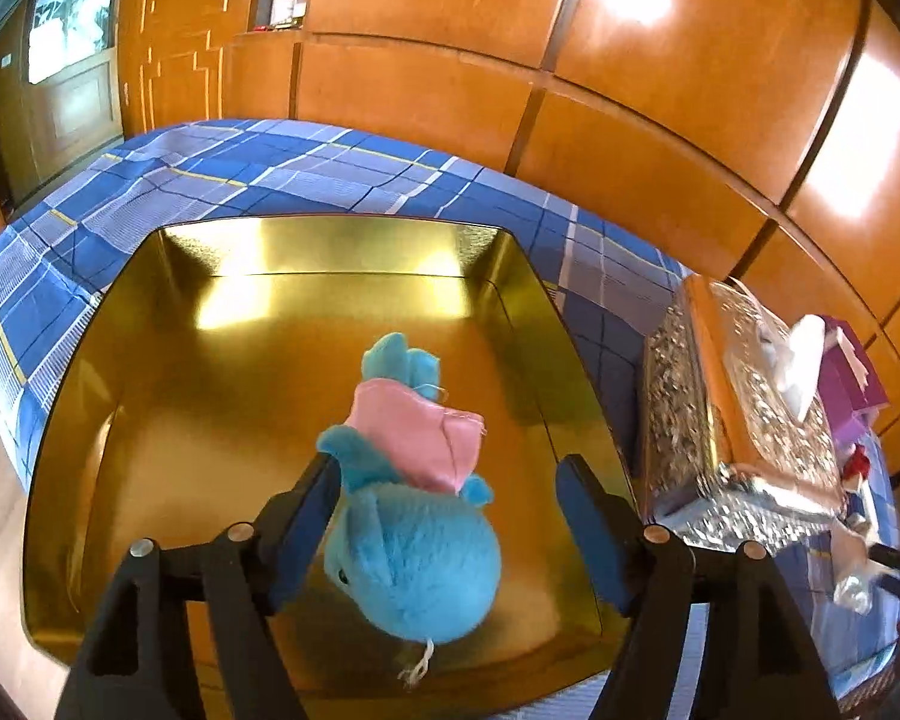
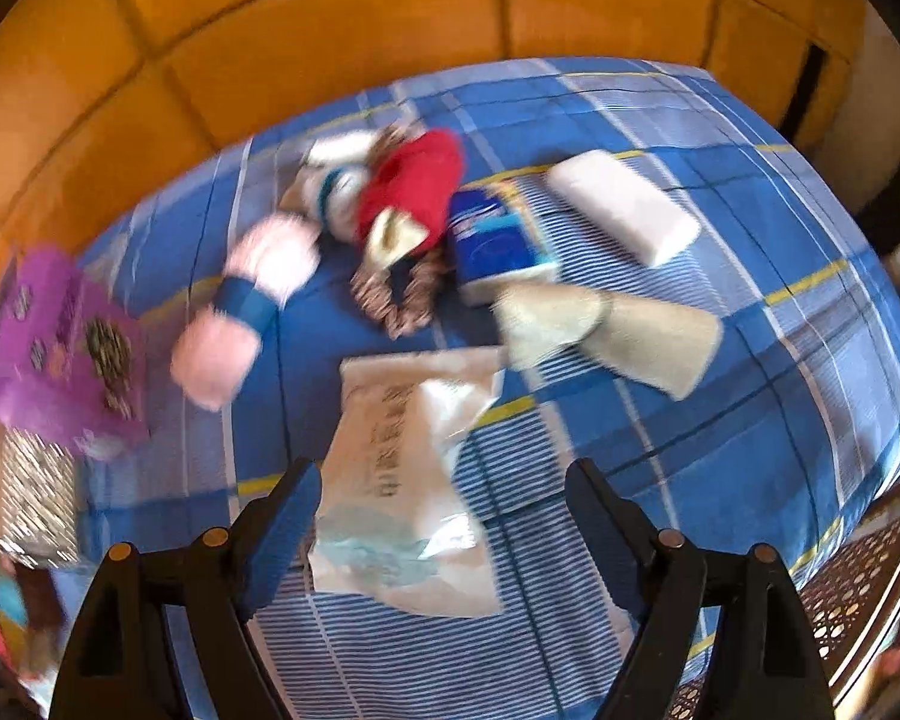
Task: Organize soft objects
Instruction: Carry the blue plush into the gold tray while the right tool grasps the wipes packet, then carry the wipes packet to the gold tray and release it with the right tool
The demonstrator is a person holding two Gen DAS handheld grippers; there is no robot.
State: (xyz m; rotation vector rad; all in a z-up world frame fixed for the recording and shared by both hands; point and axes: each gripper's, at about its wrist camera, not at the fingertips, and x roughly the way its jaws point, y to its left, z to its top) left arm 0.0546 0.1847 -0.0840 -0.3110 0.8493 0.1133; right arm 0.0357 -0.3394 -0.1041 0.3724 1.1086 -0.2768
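A blue plush toy (image 1: pixel 414 564) in a pink garment lies inside the gold tray (image 1: pixel 210 420), between the fingers of my left gripper (image 1: pixel 447 468). The left finger is against the toy's side and the right finger stands clear of it, so the jaws are open. In the right wrist view my right gripper (image 2: pixel 441 474) hangs open just above a white plastic packet (image 2: pixel 402 480) on the blue plaid bed (image 2: pixel 750 360). Beyond it lie a doll in red (image 2: pixel 414 186), a pink fluffy piece with a blue band (image 2: pixel 240 306) and beige cloth pieces (image 2: pixel 612 324).
A glittery silver box (image 1: pixel 750 420) and a purple box (image 1: pixel 852 372) stand right of the tray. A blue-white pack (image 2: pixel 498 240) and a white block (image 2: pixel 624 204) lie near the doll. An orange wooden wall (image 1: pixel 630 120) runs behind the bed.
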